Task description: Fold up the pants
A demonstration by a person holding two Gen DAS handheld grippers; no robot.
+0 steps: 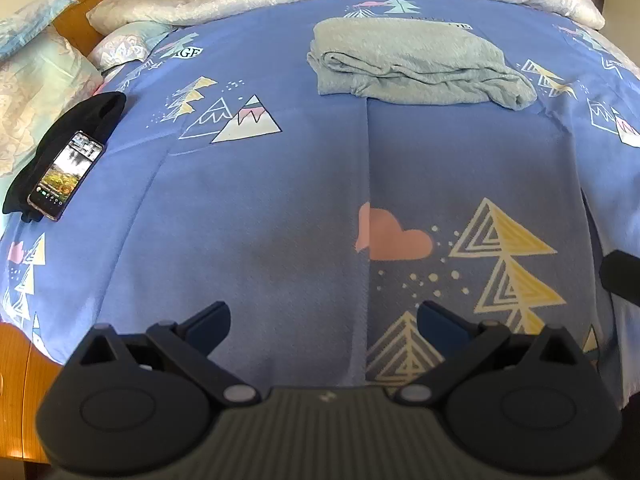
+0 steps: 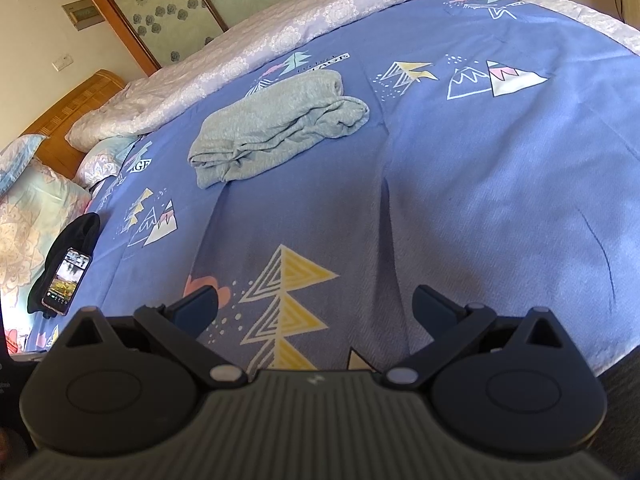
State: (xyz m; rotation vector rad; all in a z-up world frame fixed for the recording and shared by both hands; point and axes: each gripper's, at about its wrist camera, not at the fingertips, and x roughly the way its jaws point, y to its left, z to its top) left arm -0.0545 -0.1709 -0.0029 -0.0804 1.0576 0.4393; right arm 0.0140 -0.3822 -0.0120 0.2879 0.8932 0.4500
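**Clerk:** Two grippers logged. Go left to right, please.

**Operator:** Far left, item one: phone (image 1: 66, 174), screen lit, lying on a black cloth (image 1: 68, 140) at the bed's edge, beside the pillows (image 1: 36, 92). Item two, centre: blue bedspread (image 1: 260, 200), mostly bare. Item three, further back and right of centre: pants (image 1: 416, 66), grey, lying in a folded bundle, well apart from both tools.

**Clerk:** Tool states?

**Operator:** Left gripper (image 1: 323, 322): jaws spread wide, nothing between them, above the near bedspread. Right gripper (image 2: 315, 307): the same, spread and empty.

**Clerk:** Step in hand?

**Operator:** I judge the folding looks finished, or nearly; the bundle's near edge is lumpy. Any next move I'd make calls for reaching forward across the bedspread to that edge and pinching it flat.

**Clerk:** View differences?

**Operator:** My right camera alone shows the glass panels (image 2: 192, 4) and wall switch (image 2: 63, 62); the left alone catches a dark object (image 1: 622, 276) at its right margin, which I cannot identify.
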